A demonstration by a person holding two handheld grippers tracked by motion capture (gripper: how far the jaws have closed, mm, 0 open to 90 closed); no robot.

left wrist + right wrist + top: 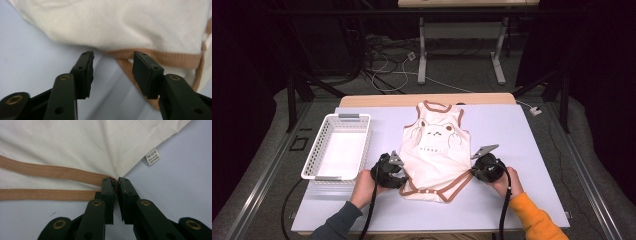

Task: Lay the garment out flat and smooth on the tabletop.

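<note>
A cream baby bodysuit (434,150) with brown trim and a bear face lies flat on the pale table (512,135), neck opening at the far end. My left gripper (401,177) is at its near left corner. In the left gripper view the gripper (113,56) is open, the brown hem (172,60) just beyond its tips and nothing pinched. My right gripper (473,171) is at the garment's near right corner. In the right gripper view it (116,181) is shut on the brown-trimmed edge (57,173), and the cloth (75,145) fans out from the pinch.
A white mesh basket (339,120) stands at the table's left, beside the left hand. A small care label (152,156) sticks out from the garment's side. Desk legs and cables lie on the floor beyond the far edge.
</note>
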